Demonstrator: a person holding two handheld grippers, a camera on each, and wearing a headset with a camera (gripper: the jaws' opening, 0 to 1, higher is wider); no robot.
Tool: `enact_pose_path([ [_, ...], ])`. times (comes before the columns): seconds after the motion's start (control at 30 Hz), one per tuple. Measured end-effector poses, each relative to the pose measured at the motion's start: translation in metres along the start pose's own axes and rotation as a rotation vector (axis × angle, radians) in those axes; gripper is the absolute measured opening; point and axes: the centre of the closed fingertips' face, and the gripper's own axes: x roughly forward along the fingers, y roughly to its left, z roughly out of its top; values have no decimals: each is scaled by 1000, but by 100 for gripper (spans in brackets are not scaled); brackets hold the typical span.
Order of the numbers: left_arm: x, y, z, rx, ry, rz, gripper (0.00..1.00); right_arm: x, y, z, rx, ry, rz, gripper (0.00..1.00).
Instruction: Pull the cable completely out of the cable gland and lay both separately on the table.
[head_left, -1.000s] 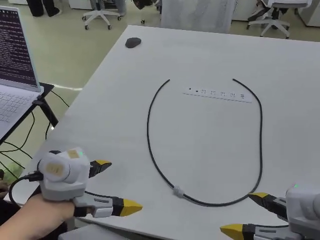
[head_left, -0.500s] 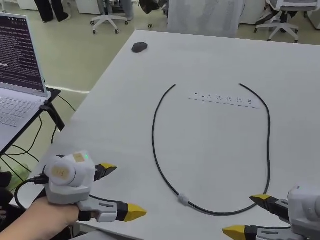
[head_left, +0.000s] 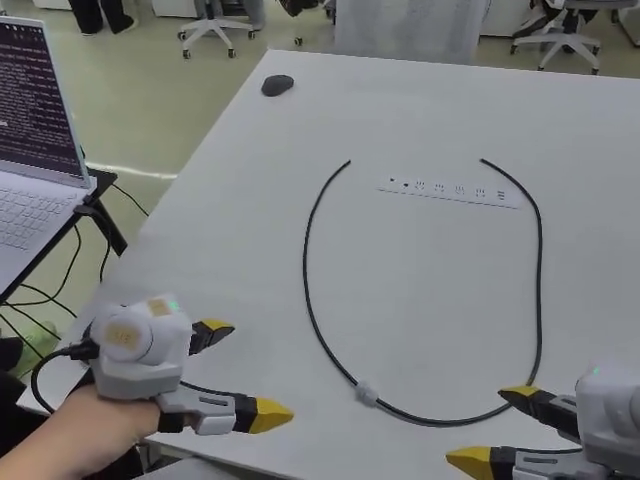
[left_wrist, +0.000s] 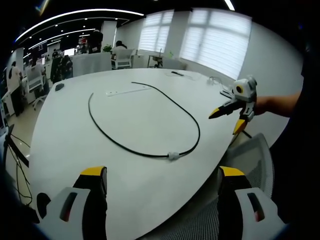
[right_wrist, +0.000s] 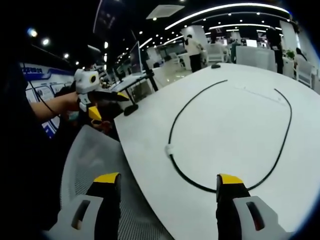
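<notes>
Table (head_left: 430, 90) w/ cable (head_left: 305, 270), gland (head_left: 366, 393), pwr strip (head_left: 450, 190)

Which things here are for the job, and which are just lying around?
For the job:
- the black cable
- the small pale cable gland threaded on it
- the left gripper and the right gripper, both with fingers open and empty

Just lying about:
- the white power strip
- the dark mouse
- the laptop beside the table
</notes>
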Motion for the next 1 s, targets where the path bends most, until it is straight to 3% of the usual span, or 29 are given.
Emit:
enact_pose_path([
  [0.23, -3, 2, 6, 3, -25, 8, 93, 0, 2, 0, -10, 7, -6, 76],
  [0.43, -2, 6, -2, 2, -5, 13, 93, -3, 1, -3, 6, 4, -19, 77],
  [0.6, -2, 7, -2, 9, -2, 8, 93, -3, 0, -8, 5, 11, -34, 78],
  [0.7, -1, 9, -4, 4, -6, 9, 93, 2, -4, -9, -15, 35, -47, 77],
  [0.8, -1, 9, -3, -16, -28, 11, 93, 7, -3, 0, -17, 27, -46, 77],
  [1.0, 0, 13, -9, 8, -5, 20, 93, 26, -1, 7, -83, 76, -42, 76],
])
